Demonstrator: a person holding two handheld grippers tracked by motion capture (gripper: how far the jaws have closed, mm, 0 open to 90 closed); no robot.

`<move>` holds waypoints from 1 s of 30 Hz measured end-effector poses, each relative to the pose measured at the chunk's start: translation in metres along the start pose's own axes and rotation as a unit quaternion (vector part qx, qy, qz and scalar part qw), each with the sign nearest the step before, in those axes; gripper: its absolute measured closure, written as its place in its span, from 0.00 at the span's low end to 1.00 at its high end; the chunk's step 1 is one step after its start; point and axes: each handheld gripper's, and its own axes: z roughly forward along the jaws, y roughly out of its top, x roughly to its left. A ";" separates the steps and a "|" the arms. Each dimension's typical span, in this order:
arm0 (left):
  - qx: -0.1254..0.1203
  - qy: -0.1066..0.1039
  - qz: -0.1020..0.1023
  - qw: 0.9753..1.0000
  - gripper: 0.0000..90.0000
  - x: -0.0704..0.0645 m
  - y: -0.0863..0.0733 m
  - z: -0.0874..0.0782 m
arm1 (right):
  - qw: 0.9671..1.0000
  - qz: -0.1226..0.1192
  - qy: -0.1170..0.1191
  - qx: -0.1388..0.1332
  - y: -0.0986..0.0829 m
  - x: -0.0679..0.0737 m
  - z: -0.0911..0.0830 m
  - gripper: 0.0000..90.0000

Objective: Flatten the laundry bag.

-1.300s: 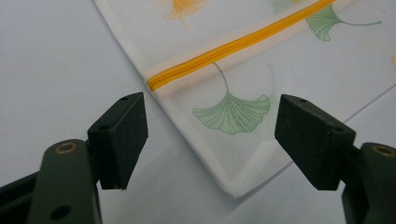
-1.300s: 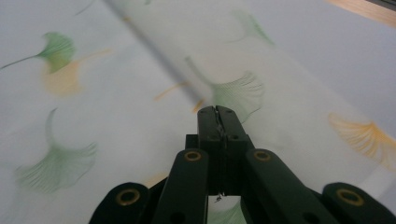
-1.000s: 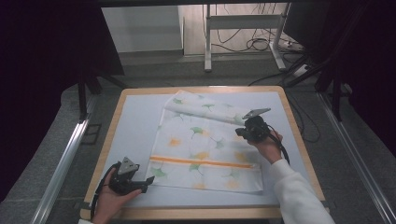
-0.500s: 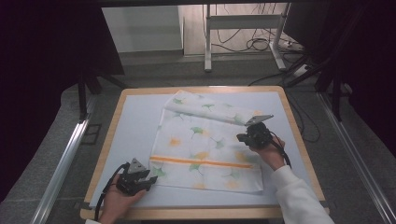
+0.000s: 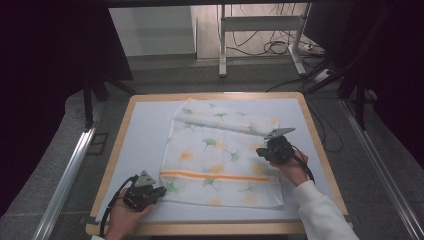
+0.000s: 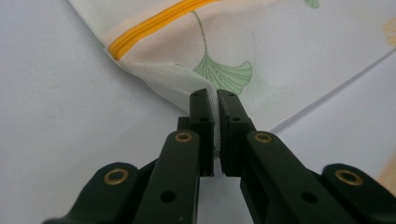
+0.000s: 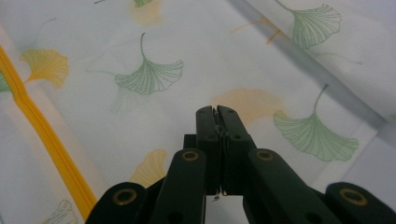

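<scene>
Currently the left gripper [image 5: 159, 191] pinches the near-left corner of the cloth [image 5: 220, 160], which lies flat mid-table, its orange stripe [image 5: 215, 176] running left-right, while the right gripper [image 5: 263, 152], jaws pressed together over its right edge, may hold fabric; cannot tell.

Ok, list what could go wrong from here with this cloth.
1. The left claw pinches only a thin fold at the edge of the leaf-print cloth, so a pull might let it slip out.
2. The right claw is shut over the cloth's middle; whether it holds any fabric is unclear, so a lift could be one-sided and bunch the cloth.
3. The folded far flap might drag open.
</scene>
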 end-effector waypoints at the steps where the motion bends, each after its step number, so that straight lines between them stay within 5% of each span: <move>1: -0.002 -0.003 -0.002 1.000 0.96 0.000 -0.002 -0.003 | 1.000 0.001 0.002 0.000 0.000 0.000 0.000 0.97; 13: -0.005 -0.016 -0.010 1.000 0.96 -0.006 -0.030 -0.025 | 1.000 -0.009 0.022 0.014 0.010 0.002 0.024 0.97; 22: -0.006 -0.015 -0.016 1.000 0.96 -0.004 -0.037 -0.029 | 1.000 0.017 -0.015 0.021 0.031 -0.031 0.059 0.98; 30: -0.007 -0.020 -0.013 1.000 0.96 -0.003 -0.037 -0.029 | 0.998 0.041 -0.047 -0.017 0.047 -0.053 0.069 0.99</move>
